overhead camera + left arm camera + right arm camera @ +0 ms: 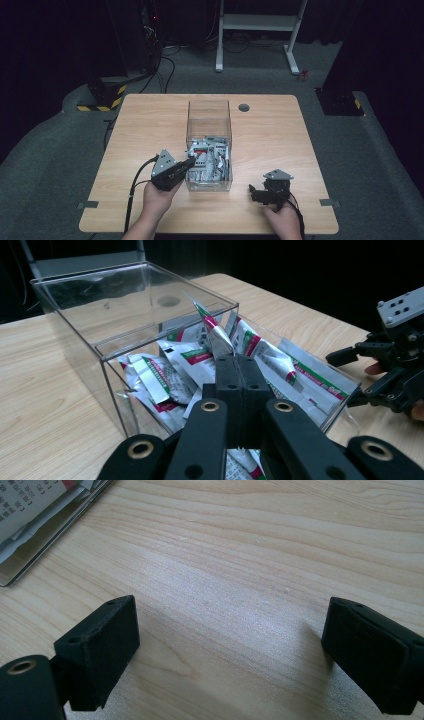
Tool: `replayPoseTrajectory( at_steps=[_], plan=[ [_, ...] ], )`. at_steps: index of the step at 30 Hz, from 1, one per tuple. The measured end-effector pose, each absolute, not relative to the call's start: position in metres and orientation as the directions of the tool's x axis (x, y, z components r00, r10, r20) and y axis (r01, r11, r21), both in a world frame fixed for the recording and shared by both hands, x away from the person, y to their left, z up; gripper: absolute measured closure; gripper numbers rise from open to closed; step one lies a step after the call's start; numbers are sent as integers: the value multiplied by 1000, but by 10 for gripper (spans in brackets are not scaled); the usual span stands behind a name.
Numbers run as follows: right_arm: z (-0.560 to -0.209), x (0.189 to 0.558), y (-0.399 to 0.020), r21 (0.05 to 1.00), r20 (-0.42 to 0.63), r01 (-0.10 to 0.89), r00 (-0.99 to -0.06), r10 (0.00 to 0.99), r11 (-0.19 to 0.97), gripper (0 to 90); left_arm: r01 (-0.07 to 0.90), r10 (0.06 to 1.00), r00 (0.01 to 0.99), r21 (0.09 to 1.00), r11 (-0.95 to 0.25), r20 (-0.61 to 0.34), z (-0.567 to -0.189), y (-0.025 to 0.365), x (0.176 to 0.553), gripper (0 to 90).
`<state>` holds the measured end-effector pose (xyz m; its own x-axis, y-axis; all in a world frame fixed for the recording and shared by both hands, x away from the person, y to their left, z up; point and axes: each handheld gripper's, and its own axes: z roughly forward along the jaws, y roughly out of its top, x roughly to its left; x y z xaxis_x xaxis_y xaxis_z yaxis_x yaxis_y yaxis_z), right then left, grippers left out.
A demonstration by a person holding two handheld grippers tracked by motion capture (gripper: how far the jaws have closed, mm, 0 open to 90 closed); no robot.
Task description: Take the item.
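High view: left tool [189, 163] at near rim of clear box [209, 116] of sachets on wooden counter [140, 130], right tool [254, 192] resting apart; left gripper view: jaws clamped on a silver sachet [216, 332] above the box; right gripper view: jaws spread wide, nothing between, over bare counter.
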<state>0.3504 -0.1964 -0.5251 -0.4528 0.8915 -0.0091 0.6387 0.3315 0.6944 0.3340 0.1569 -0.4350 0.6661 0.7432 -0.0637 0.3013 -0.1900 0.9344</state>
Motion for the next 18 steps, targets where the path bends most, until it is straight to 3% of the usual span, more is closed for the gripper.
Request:
replayPoseTrajectory(
  at_steps=[18],
  plan=[
    [-525,350,-196,694,-8,639,-454,891,332,81,257,727,680,959,-117,-94,-424,167,327,900]
  ],
)
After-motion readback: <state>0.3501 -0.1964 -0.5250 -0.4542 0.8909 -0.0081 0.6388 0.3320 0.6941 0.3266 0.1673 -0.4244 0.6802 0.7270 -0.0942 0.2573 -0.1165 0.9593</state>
